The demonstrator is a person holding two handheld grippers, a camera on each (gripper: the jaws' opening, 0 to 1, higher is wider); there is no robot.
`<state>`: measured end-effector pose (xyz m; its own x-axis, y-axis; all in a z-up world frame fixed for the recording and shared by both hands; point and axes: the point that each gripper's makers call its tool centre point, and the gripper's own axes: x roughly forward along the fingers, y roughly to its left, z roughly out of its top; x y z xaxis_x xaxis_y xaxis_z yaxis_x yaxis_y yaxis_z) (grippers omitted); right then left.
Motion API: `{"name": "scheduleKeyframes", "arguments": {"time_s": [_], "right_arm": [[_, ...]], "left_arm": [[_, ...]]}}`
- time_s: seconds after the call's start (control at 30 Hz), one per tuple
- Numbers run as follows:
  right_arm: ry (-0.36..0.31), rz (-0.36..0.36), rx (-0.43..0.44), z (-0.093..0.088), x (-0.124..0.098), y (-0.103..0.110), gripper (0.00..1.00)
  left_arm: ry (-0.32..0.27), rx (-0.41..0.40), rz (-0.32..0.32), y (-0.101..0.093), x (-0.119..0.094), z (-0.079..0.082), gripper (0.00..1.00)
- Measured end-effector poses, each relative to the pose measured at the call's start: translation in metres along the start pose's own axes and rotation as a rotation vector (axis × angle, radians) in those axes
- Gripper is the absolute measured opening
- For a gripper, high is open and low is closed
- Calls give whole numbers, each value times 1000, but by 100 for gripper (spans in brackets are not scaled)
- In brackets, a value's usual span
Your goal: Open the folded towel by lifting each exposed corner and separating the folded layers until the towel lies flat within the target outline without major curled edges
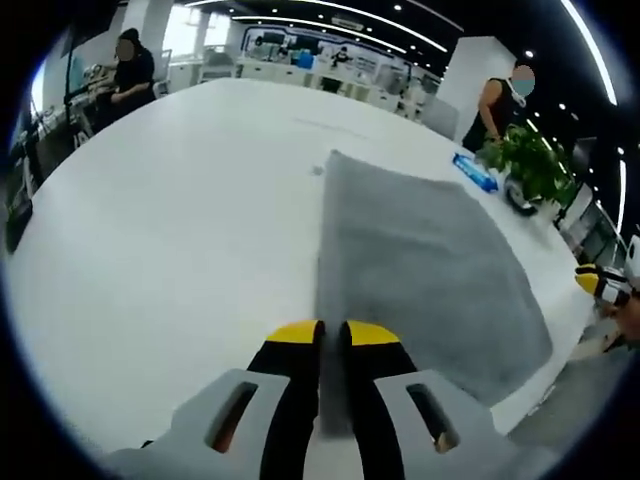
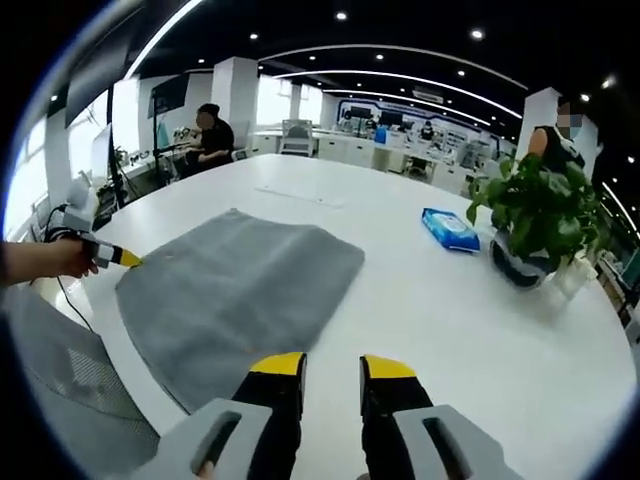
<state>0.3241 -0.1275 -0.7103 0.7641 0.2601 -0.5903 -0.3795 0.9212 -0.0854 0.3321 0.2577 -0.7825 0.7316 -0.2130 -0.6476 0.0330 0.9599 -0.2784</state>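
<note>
One white table [image 2: 480, 320] spans both views, carrying a gray towel [image 2: 235, 290] spread left of centre in the right gripper view. At lower centre of the left gripper view, the left hand-held gripper [image 1: 333, 335] pinches the towel's near edge; the right hand-held gripper [image 2: 333, 367] hangs parted, holding nothing. A potted plant [image 2: 535, 215] and blue packet [image 2: 450, 230] sit at right.

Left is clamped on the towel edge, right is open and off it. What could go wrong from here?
1. The left gripper pinches the gray towel at one corner only; pulling may drag the whole towel across the white table rather than separate layers.
2. The right gripper hangs open off the towel, so nothing anchors it.
3. A wide sweep could reach the blue wipes pack or potted plant.
</note>
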Motion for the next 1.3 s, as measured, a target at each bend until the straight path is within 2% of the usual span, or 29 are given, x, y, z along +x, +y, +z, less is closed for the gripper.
{"name": "scheduleKeyframes", "arguments": {"time_s": [0.2, 0.37, 0.53, 0.7, 0.8, 0.9, 1.13, 1.3], "right_arm": [[-36, -43, 32, 6, -16, -17, 16], [-72, -37, 87, 15, -25, -21, 15], [-119, 14, 134, 33, -27, -8, 15], [-186, 108, 211, 59, -25, 16, 15], [-187, 142, 215, 65, -22, 27, 16], [-176, 215, 285, 70, -17, 42, 19], [-154, 285, 315, 75, -8, 58, 22], [-122, 318, 323, 72, -1, 65, 22]], "left_arm": [[10, 32, 6, -10, -13, 4, 3], [-22, 94, -17, -33, -22, 18, 3], [-54, 184, -76, -74, -25, 38, 3], [-61, 244, -155, -118, -23, 46, 3], [-49, 284, -203, -149, -18, 45, 3], [-41, 321, -248, -176, -14, 42, 3], [-30, 384, -332, -227, -9, 34, 3], [-12, 441, -392, -257, -8, 18, 3]]}}
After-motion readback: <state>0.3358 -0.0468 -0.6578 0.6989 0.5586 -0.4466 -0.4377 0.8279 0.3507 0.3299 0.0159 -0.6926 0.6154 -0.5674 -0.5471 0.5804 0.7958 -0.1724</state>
